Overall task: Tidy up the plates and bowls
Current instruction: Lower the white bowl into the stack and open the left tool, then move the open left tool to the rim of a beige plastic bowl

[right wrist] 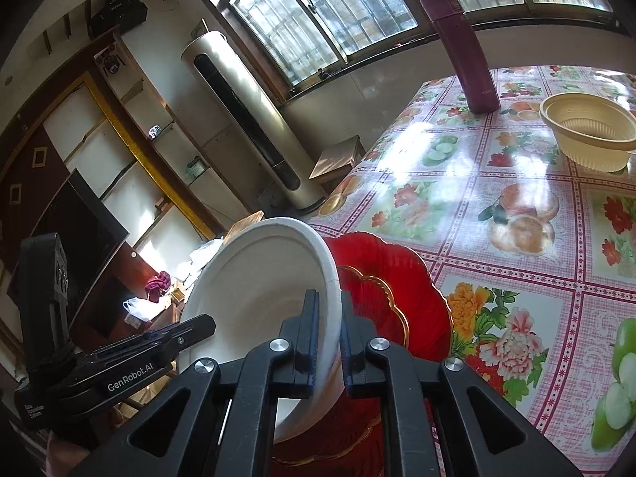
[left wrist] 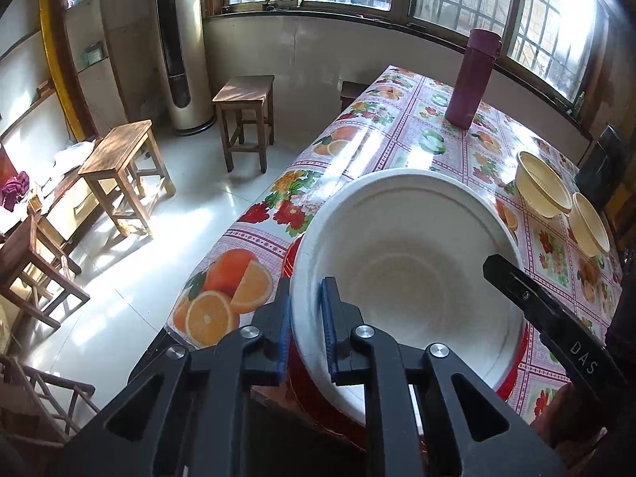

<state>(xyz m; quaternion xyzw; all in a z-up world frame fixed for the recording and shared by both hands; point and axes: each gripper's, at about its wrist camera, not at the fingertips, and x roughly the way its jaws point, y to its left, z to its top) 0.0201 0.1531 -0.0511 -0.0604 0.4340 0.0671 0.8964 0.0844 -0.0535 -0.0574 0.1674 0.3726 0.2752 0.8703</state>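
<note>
i've got the white plate (left wrist: 405, 262) pinched by its rim from both sides: left fingers (left wrist: 306, 318) clenched on one edge, right fingers (right wrist: 328, 330) clenched on the opposite edge. it's tilted, hanging just over the red plate (right wrist: 381, 278) at the near edge of the bench (right wrist: 516, 183), w/ no clear contact yet. step in hand, imo: stacking white onto red. next move calls for levelling it, centring over the red one, lowering till it seats, then letting go on both sides together so it doesn't skid.

left view shows two cream bowls (left wrist: 542, 187) side by side far across the bench, apart from the plates; right view shows only one cream bowl (right wrist: 588, 135), but gives the red plate's scalloped gold-trimmed rim, mostly hidden under the white plate in the left view. purple flask (right wrist: 465, 51) stands upright at the back in both.
</note>
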